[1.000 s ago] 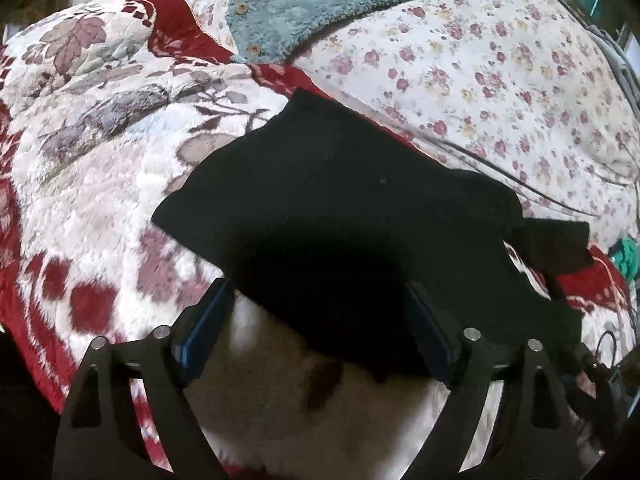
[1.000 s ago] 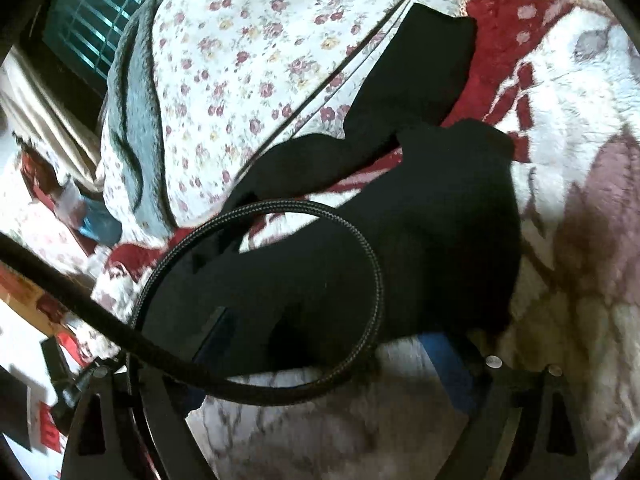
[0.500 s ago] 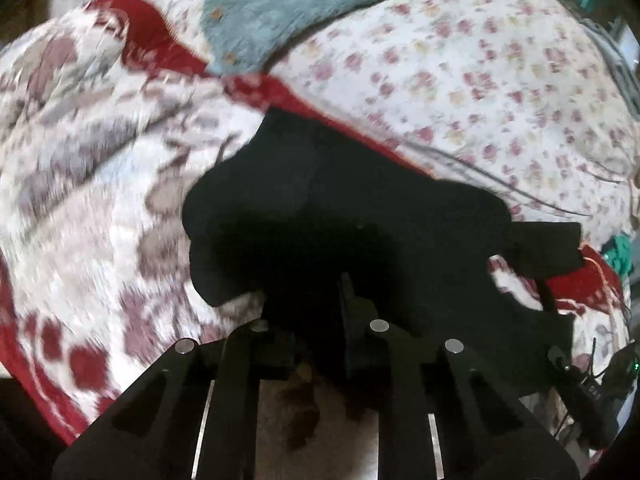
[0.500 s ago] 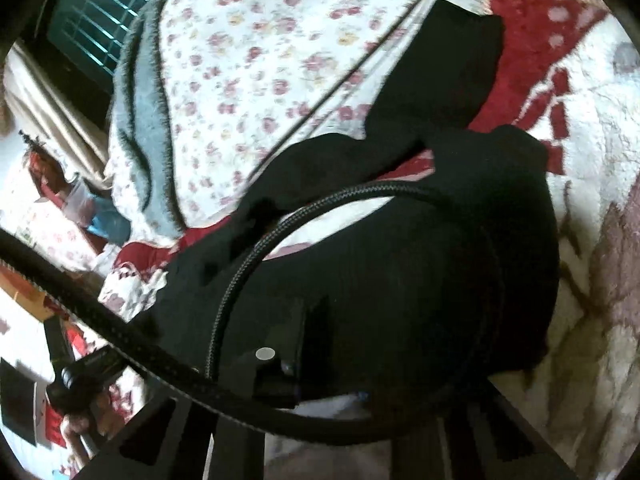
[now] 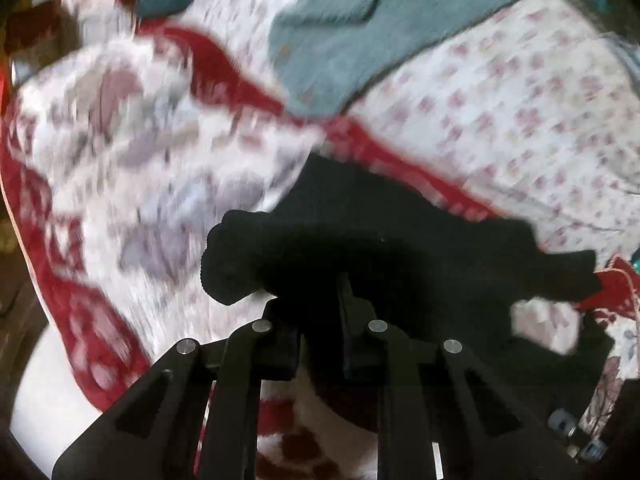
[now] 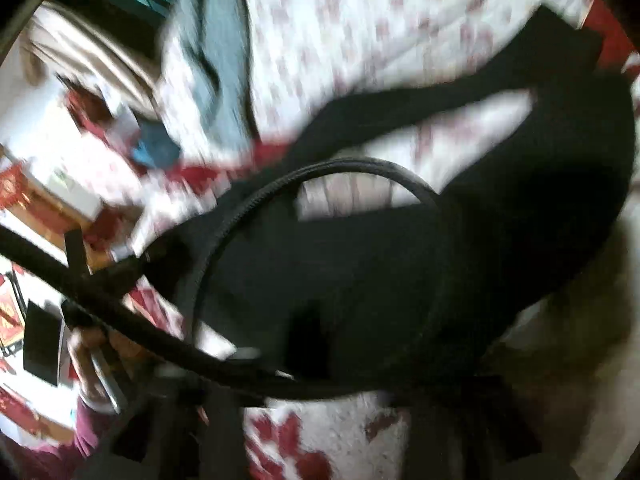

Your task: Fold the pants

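Black pants (image 5: 400,248) lie on a red-and-white flowered blanket (image 5: 132,184). My left gripper (image 5: 320,300) is shut on the near edge of the pants and lifts it off the blanket, the cloth bunched at the left. In the right wrist view the pants (image 6: 440,248) hang in front of my right gripper (image 6: 320,360), which is shut on their near edge. The fingers are mostly hidden by dark cloth and a black cable loop (image 6: 320,168). Both views are blurred by motion.
A small-flowered quilt (image 5: 520,92) and a grey-green fleece garment (image 5: 360,32) lie behind the pants. In the right wrist view the other hand (image 6: 92,352) and the black cable cross the left side, with room clutter beyond the bed edge.
Both grippers went from open to shut on the near edge of the pants. They now lift the cloth, and the pants bunch and rise off the blanket.
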